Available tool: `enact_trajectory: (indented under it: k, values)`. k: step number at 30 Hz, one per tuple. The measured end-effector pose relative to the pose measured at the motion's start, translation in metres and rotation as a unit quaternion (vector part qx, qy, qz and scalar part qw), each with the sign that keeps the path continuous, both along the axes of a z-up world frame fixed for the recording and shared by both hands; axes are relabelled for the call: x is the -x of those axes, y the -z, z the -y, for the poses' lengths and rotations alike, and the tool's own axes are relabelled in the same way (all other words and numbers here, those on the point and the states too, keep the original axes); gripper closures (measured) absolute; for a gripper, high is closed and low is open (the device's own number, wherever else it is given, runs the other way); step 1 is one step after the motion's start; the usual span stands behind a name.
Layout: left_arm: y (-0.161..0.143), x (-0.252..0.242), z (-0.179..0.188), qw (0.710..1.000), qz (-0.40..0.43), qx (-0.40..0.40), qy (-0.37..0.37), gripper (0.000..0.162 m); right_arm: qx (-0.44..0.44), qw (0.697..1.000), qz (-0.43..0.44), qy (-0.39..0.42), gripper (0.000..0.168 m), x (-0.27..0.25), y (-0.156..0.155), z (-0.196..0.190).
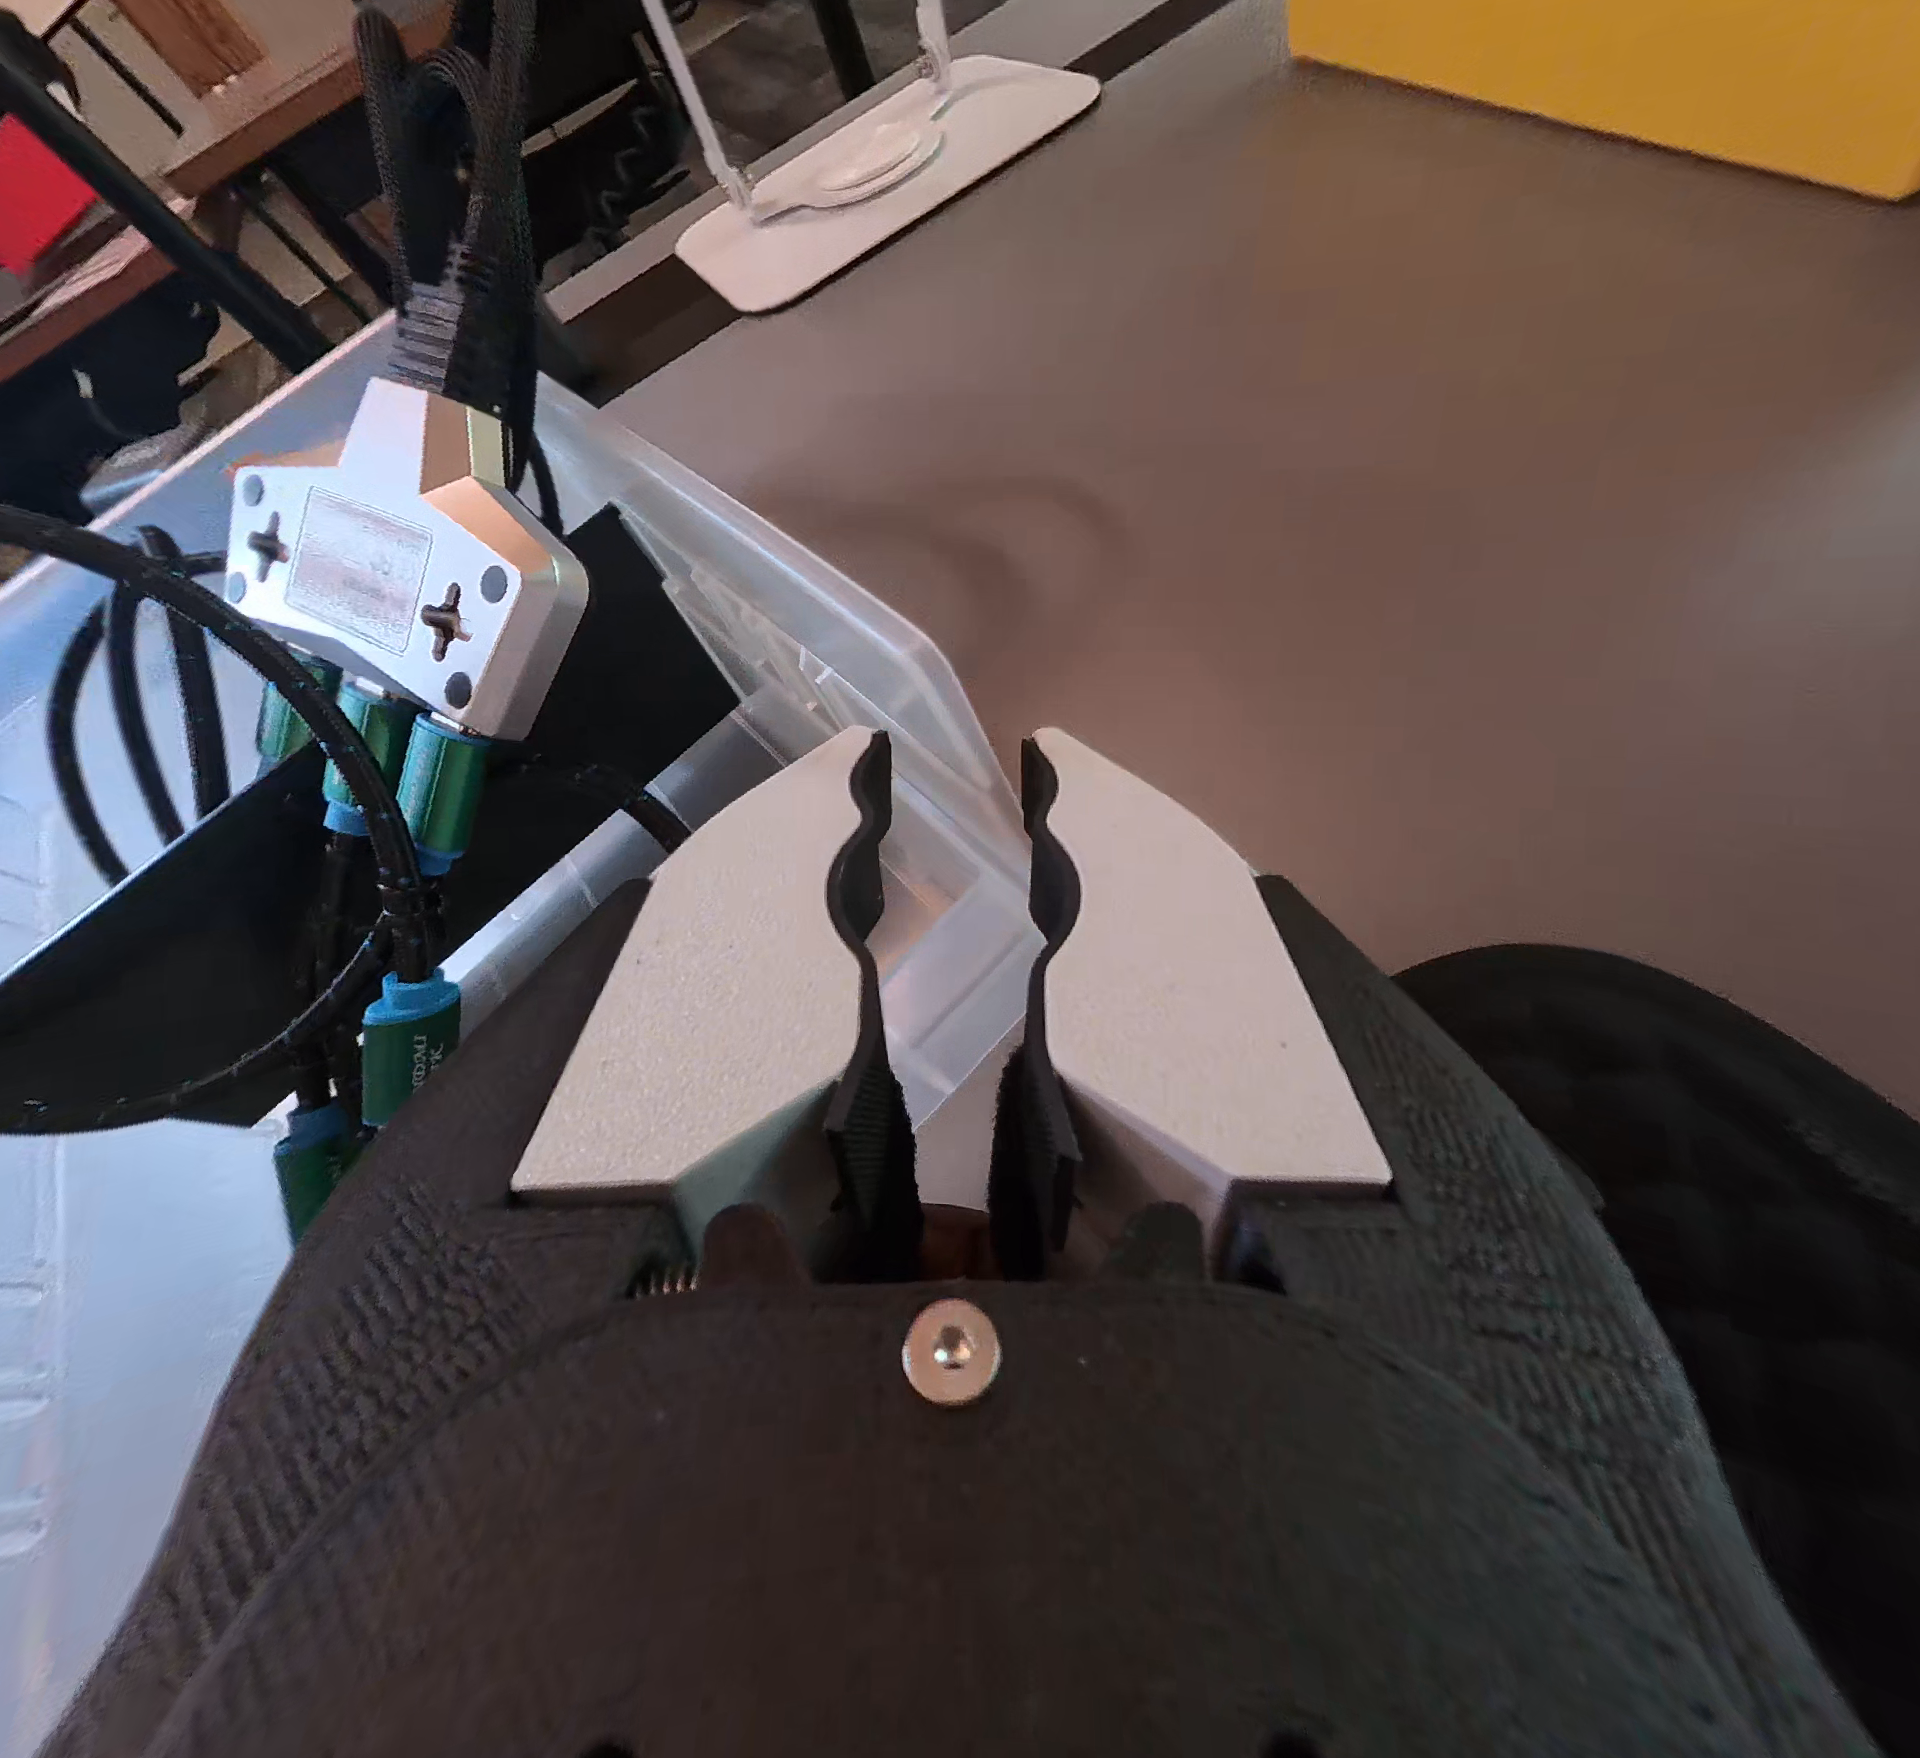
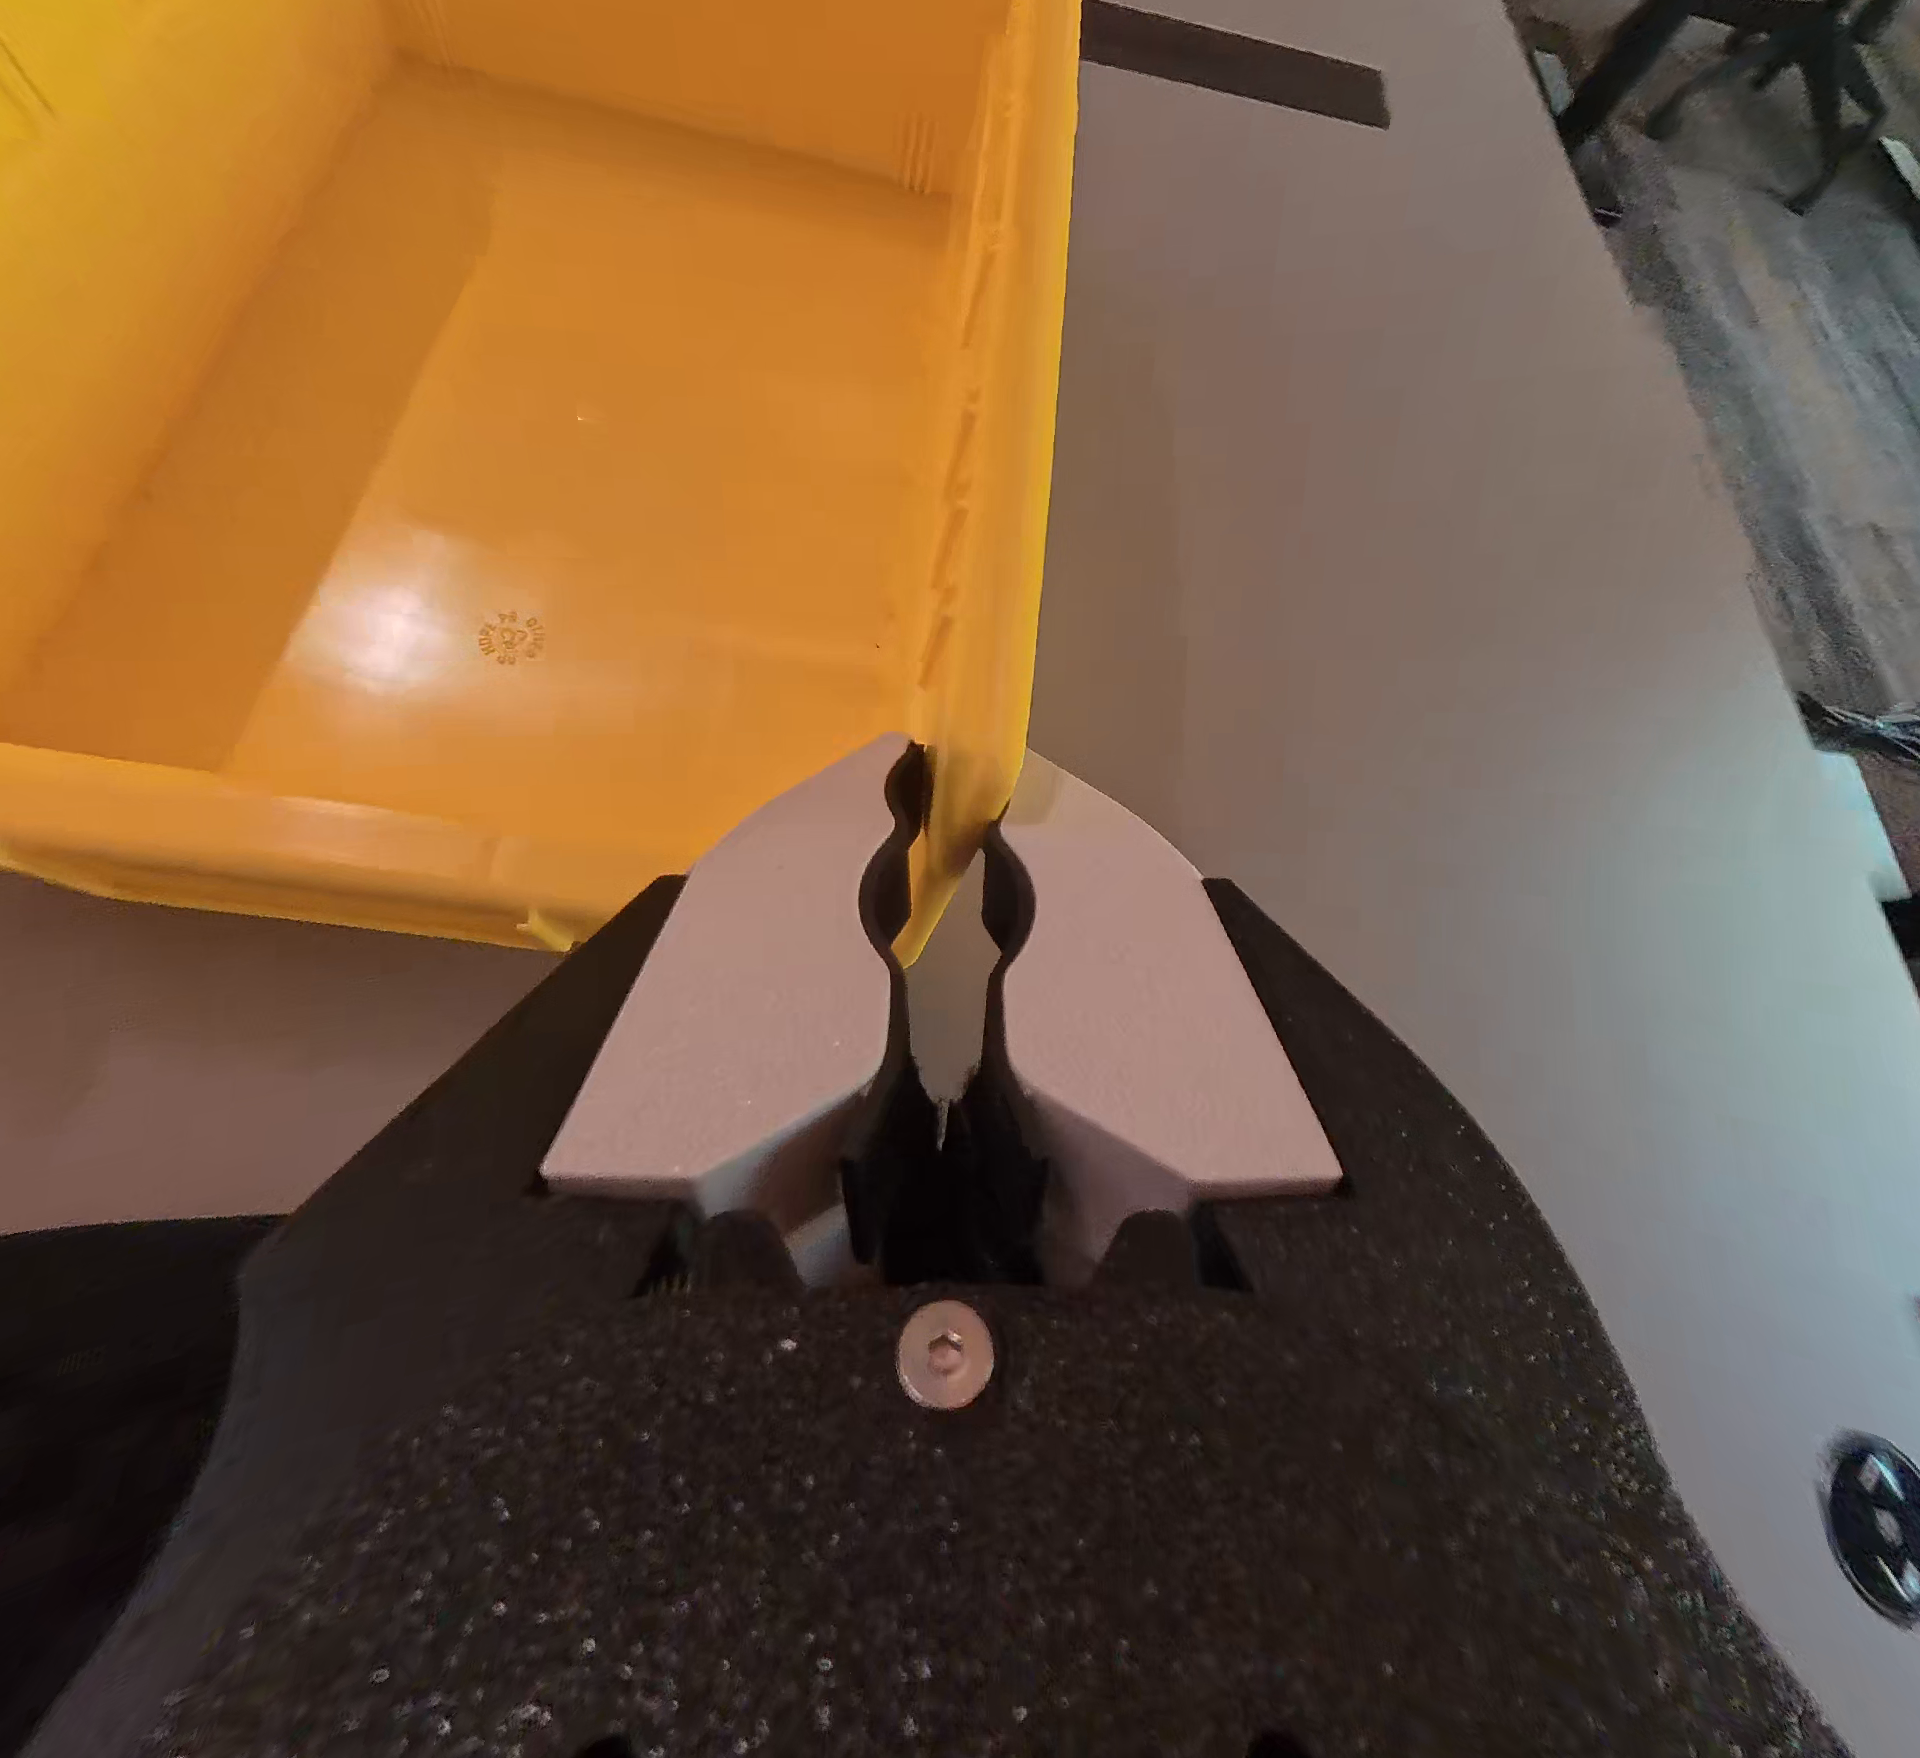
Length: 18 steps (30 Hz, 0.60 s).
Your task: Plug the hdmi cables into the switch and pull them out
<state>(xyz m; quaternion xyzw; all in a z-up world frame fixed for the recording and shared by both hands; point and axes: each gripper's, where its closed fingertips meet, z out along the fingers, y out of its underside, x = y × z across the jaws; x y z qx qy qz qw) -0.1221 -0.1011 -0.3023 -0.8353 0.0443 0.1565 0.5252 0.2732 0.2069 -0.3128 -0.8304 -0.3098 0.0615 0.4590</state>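
In the left wrist view, the left tool (image 1: 956,752) sits at centre over the corner of a lidded box (image 1: 831,669); the switch (image 1: 400,581) stands at ten o'clock inside that box, with cable plugs (image 1: 442,773) in its lower edge; a stand (image 1: 883,181) rests on the tabletop (image 1: 1351,461) at twelve o'clock. In the right wrist view, the right tool (image 2: 956,773) straddles the near corner wall of a bin (image 2: 520,358) that spreads toward eleven o'clock.

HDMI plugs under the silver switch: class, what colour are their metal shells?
Green, with blue collars; the HDMI plugs below the switch show best in the left wrist view.
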Motion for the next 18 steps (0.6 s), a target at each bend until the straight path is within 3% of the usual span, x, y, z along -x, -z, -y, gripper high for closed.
enact_trajectory:
  k: [4,18]
  values:
    - [0.0,-0.007,-0.008,1.0,-0.011,0.004,0.021,0.139,-0.011,1.0,0.009,0.019,0.16,-0.031,0.0,-0.006]
    - [0.0,-0.007,-0.023,0.999,0.007,-0.005,0.033,0.141,-0.044,0.993,0.01,-0.109,0.159,-0.069,-0.001,-0.026]
